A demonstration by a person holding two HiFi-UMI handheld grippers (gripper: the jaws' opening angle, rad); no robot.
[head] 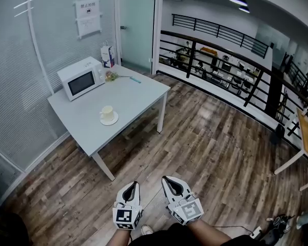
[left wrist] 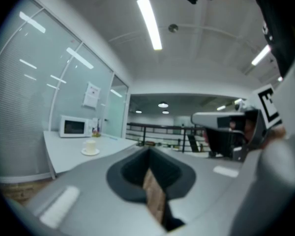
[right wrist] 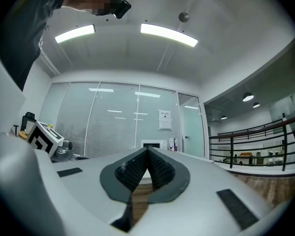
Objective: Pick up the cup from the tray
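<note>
A pale cup (head: 107,112) stands upright on a small round white tray (head: 110,120) near the front of a grey table (head: 138,94), far ahead and to the left of me. In the left gripper view the cup (left wrist: 90,145) is small and distant on the table. Both grippers hang low over the wood floor, well short of the table. My left gripper (head: 135,184) has its jaws together, tips meeting (left wrist: 148,150), nothing between them. My right gripper (head: 166,179) is also shut and empty (right wrist: 147,150); the cup is hidden behind its jaws in the right gripper view.
A white microwave (head: 81,78) and a carton (head: 108,56) stand at the table's back by the glass wall. A black railing (head: 220,60) runs across the far side. Another table's edge (head: 307,132) shows at the right. Wood floor lies between me and the table.
</note>
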